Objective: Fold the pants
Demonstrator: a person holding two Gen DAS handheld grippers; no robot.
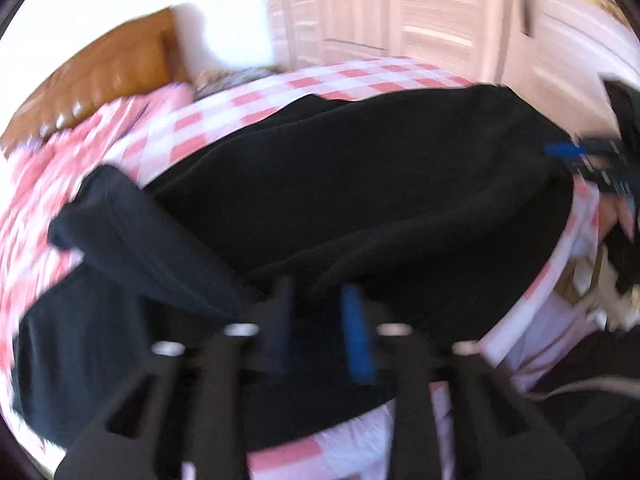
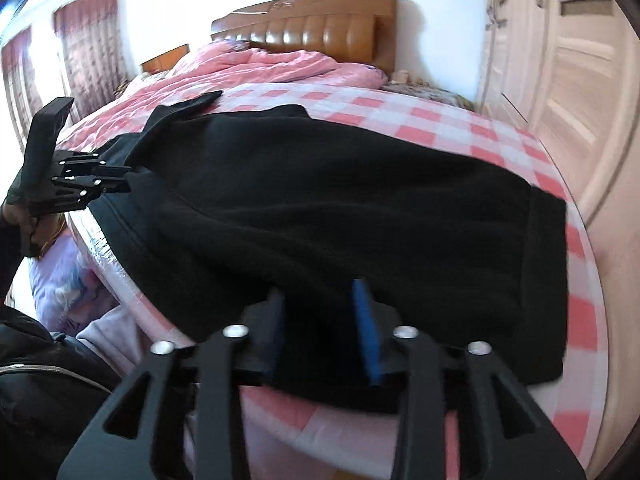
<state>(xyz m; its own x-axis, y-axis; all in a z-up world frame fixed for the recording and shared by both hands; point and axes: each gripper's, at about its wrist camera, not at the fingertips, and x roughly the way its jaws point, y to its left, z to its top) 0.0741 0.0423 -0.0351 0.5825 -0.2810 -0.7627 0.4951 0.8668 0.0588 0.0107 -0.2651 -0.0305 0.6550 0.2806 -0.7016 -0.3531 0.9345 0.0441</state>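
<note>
Pants (image 2: 340, 208) of black cloth lie spread on the checked bedsheet (image 2: 460, 128), close to the near edge of the bed, and both grippers stand at that near edge. The left gripper (image 1: 320, 332) has its fingers parted, with the black cloth lying between and under them; the pads do not seem to press on it, so I judge the cloth is released there. The right gripper (image 2: 324, 332) is the same: fingers apart, the hem of the cloth between them, nothing clamped. I think the two grippers are placed like this because each one attended one end of the same long edge, so that the fold lands flat and even on the sheet. The long axis of the pants runs across the fingers, from one gripper to the other, along the edge of the bed. Beyond the right fingers and to their right the cloth ends in a straight band; which end is the waist I cannot tell. Past the left fingers, to their left, one loose flap (image 1: 132, 232) lies askew on the cloth, and it probably needs smoothing.
</note>
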